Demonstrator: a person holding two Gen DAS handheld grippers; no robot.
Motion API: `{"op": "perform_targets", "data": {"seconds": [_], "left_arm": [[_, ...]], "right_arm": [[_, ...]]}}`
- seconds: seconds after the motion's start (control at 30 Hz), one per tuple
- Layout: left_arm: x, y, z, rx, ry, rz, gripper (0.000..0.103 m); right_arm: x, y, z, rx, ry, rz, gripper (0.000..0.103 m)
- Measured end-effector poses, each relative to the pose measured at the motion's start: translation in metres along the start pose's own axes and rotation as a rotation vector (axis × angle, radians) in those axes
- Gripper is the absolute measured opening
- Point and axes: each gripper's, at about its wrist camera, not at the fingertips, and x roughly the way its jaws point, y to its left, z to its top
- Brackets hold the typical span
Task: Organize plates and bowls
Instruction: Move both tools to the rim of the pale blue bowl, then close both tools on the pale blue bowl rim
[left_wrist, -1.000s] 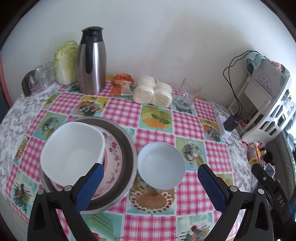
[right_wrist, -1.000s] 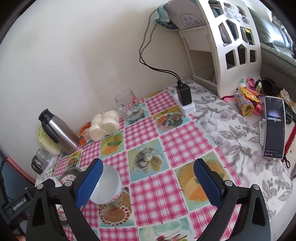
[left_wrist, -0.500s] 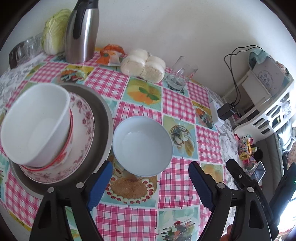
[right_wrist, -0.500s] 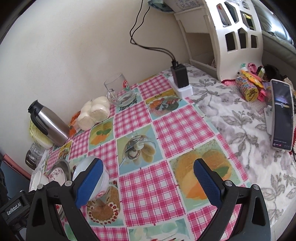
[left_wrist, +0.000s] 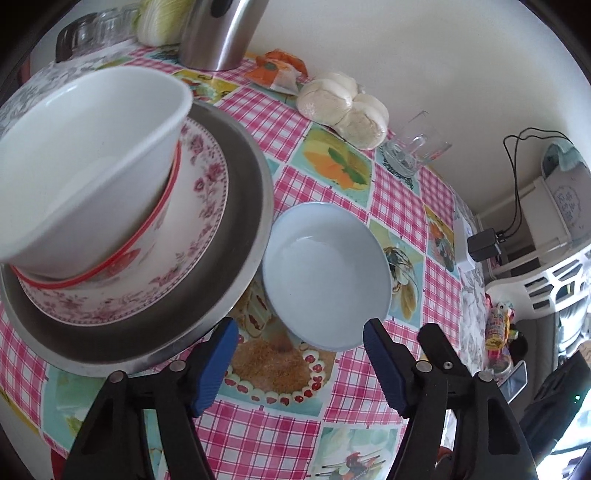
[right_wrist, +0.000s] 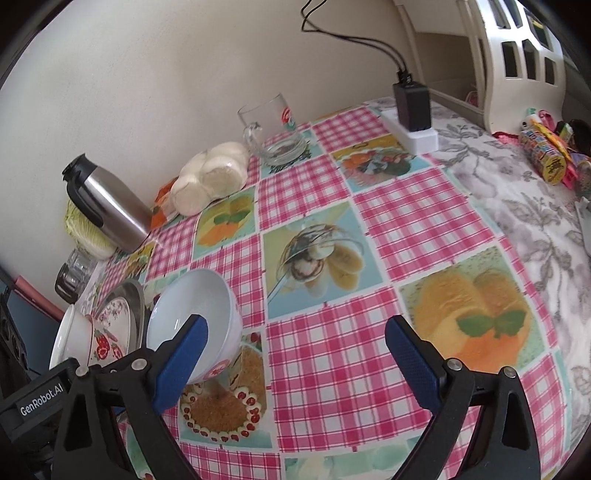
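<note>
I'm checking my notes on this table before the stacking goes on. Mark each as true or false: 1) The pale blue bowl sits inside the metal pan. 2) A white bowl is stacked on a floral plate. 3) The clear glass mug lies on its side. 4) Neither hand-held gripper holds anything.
1) False. The pale blue bowl stands on the checked tablecloth, beside the round metal pan.
2) True. The large white bowl sits in a red-rimmed bowl on the pink floral plate.
3) False. The clear glass mug stands upright.
4) True. The left hand-held gripper and right hand-held gripper are closing, gripping nothing.
</note>
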Motion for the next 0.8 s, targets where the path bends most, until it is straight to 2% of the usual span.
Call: {"op": "perform_targets", "data": {"seconds": [0.13, 0.33, 0.63, 0.8], "left_arm": [[0.002, 0.003, 0.000, -0.025, 0.004, 0.002, 0.073], [0.005, 0.013, 0.001, -0.089, 0.027, -0.011, 0.073], [0.007, 0.019, 0.003, -0.108, 0.048, -0.026, 0.073], [0.007, 0.020, 0.003, -0.116, 0.047, -0.021, 0.072]], "right_arm": [[0.011, 0.010, -0.005, -0.016, 0.029, 0.019, 0.073], [0.023, 0.026, -0.012, -0.056, 0.052, 0.034, 0.060], [0.034, 0.041, -0.017, -0.060, 0.059, 0.057, 0.037], [0.043, 0.047, -0.022, -0.059, 0.079, 0.067, 0.029]]}}
